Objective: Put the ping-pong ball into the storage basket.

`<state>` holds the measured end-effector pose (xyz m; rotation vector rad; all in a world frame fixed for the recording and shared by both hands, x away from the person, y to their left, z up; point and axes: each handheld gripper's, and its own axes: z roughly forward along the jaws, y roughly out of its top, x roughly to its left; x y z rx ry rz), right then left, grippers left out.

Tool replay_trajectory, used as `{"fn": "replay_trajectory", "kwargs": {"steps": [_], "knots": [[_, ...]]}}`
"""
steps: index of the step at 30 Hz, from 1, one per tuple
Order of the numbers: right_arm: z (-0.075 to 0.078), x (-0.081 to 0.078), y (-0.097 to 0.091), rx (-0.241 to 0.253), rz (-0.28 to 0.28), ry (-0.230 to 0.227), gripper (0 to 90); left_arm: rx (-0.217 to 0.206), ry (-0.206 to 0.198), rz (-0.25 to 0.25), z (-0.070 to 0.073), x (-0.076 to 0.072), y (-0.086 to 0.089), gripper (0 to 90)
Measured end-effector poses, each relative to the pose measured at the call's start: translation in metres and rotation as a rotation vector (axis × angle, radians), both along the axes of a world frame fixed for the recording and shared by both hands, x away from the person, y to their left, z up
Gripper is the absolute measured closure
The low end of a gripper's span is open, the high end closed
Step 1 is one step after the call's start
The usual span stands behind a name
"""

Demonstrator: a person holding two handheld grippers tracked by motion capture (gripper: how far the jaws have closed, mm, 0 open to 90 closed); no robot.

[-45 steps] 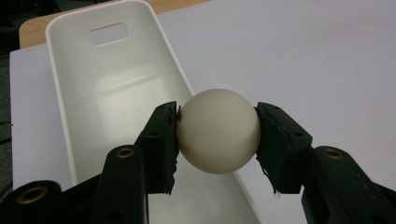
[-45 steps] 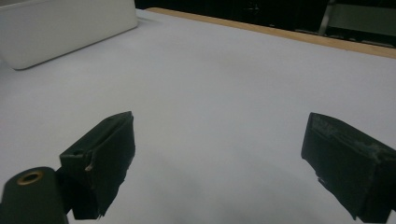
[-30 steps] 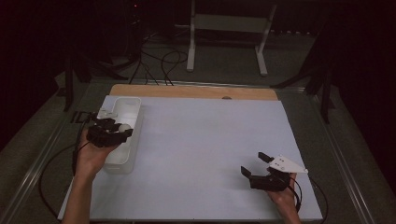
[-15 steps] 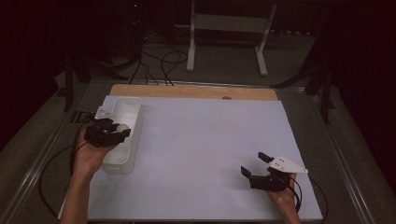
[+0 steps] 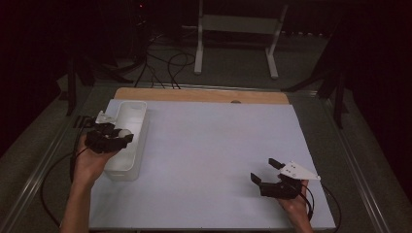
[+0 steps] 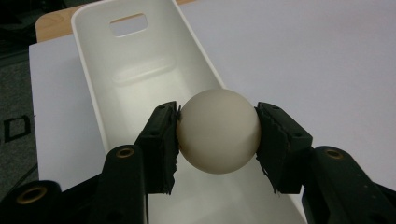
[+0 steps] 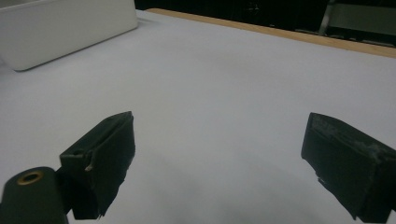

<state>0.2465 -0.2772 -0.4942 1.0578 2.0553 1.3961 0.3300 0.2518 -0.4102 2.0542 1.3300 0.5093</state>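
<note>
A cream-white ball (image 6: pixel 218 131) sits pinched between the two black pads of my left gripper (image 6: pixel 217 135), which is shut on it. It hangs above the inside of a long white bin (image 6: pixel 140 88). From the high view the same ball (image 5: pixel 125 133) and left gripper (image 5: pixel 121 137) hover over the bin (image 5: pixel 135 109) at the table's left side. My right gripper (image 5: pixel 264 171) rests low over the white table cover near the front right, jaws wide apart with nothing between them. In the right gripper view its gripper (image 7: pixel 219 154) frames bare cover.
The white table cover (image 5: pixel 214 145) spans most of the tabletop, with a wooden strip (image 5: pixel 194 95) along the far edge. Cables (image 5: pixel 165 63) and a white stand (image 5: pixel 238 24) lie on the dark floor beyond. The bin's side (image 7: pixel 60 28) appears far left in the right gripper view.
</note>
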Motion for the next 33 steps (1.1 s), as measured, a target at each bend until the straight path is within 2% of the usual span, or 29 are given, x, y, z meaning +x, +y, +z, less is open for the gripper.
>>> {"fn": "replay_trajectory", "kwargs": {"steps": [14, 30, 32, 33], "knots": [[0.000, 0.000, -0.001, 0.009, -0.003, 0.005, 9.5, 0.004, 0.003, 0.033, 0.000, -0.001, 0.008, 50.9], [0.000, 0.000, -0.001, 0.008, -0.005, 0.005, 9.5, 0.006, 0.010, 0.021, -0.004, -0.002, 0.009, 50.8], [0.000, 0.000, -0.001, 0.010, -0.006, 0.005, 9.5, 0.000, 0.003, 0.038, -0.004, -0.002, 0.010, 48.9], [0.000, 0.000, -0.001, 0.009, -0.006, 0.005, 9.5, -0.011, -0.001, 0.041, -0.004, -0.002, 0.010, 43.0]]}}
